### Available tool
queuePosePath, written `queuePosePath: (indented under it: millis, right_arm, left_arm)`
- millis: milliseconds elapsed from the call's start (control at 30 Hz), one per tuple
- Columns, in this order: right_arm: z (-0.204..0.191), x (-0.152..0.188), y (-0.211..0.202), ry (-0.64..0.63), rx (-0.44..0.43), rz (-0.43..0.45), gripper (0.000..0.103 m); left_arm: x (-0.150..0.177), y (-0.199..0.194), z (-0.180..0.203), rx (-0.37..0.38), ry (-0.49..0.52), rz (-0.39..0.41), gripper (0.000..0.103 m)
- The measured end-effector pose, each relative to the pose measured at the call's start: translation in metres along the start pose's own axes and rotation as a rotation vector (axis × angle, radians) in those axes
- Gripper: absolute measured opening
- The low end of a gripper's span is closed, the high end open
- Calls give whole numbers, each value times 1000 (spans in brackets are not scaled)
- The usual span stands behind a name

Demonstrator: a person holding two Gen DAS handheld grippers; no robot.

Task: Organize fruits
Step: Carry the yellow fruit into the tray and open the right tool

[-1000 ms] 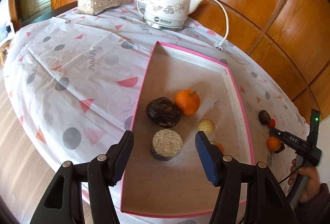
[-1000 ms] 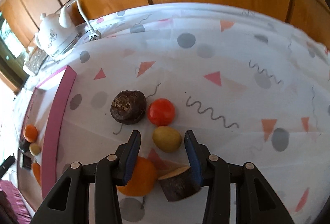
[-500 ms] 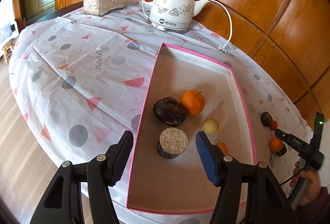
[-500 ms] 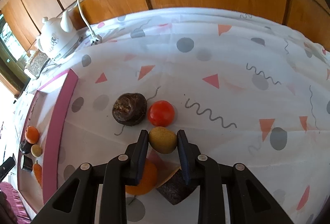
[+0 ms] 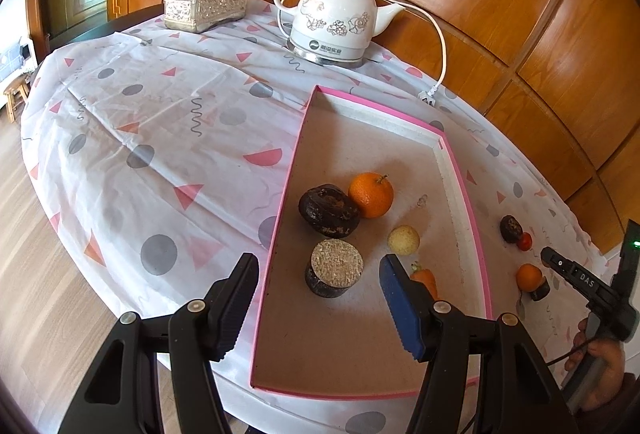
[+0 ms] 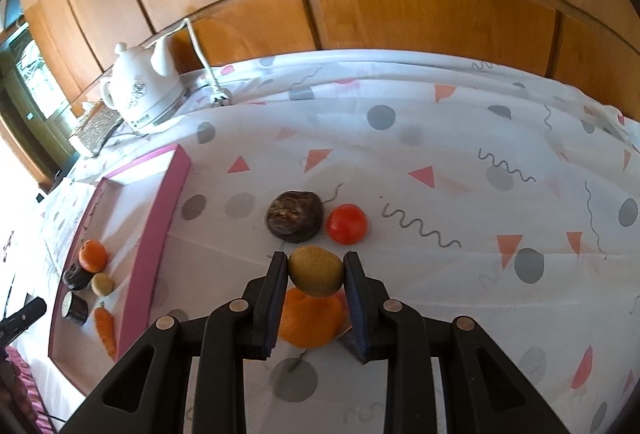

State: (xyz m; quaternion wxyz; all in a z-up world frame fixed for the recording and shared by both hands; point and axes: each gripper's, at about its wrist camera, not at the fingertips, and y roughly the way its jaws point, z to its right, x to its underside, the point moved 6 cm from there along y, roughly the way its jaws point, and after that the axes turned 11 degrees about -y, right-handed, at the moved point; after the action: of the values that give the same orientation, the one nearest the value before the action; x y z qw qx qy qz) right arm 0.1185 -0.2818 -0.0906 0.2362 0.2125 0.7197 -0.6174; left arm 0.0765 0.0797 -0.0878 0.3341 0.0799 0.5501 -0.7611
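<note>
My right gripper [image 6: 316,270] is shut on a yellow-green fruit [image 6: 316,271], lifted off the cloth. Below it lie an orange [image 6: 308,326] and a dark cut piece, mostly hidden. Just beyond sit a dark brown fruit [image 6: 295,211] and a red tomato [image 6: 347,224]. A pink-rimmed tray [image 5: 460,178] holds an orange [image 5: 371,195], a dark fruit [image 5: 328,210], a cut dark cylinder [image 5: 335,268], a small pale ball [image 5: 404,240] and a carrot [image 5: 425,279]. My left gripper [image 5: 316,298] hovers open over the tray's near end, holding nothing.
A white electric kettle [image 5: 334,30] with its cord and a silver tissue box [image 5: 206,5] stand at the table's far side against a wood-panelled wall. The patterned cloth [image 5: 160,138] hangs over the table edge at left. A person's hand [image 5: 600,366] holds the right gripper.
The right jaws closed on the yellow-green fruit and lifted it off the cloth. The left gripper stayed open over the tray, with its view shifting slightly.
</note>
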Motion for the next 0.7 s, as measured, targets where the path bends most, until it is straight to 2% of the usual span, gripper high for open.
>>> queuePosePath:
  millis: [100, 267, 700]
  right_arm:
    - [-8, -1, -5, -13, -11, 13, 28]
    - [-34, -2, -13, -53, -80, 25, 28]
    - [-157, 4, -22, -297, -310, 8, 28]
  left_arm:
    - [0, -3, -2, 1, -6, 6, 64]
    - [-2, -5, -5, 1, -20, 10, 65]
    - [-12, -11, -25, -18, -64, 41, 65]
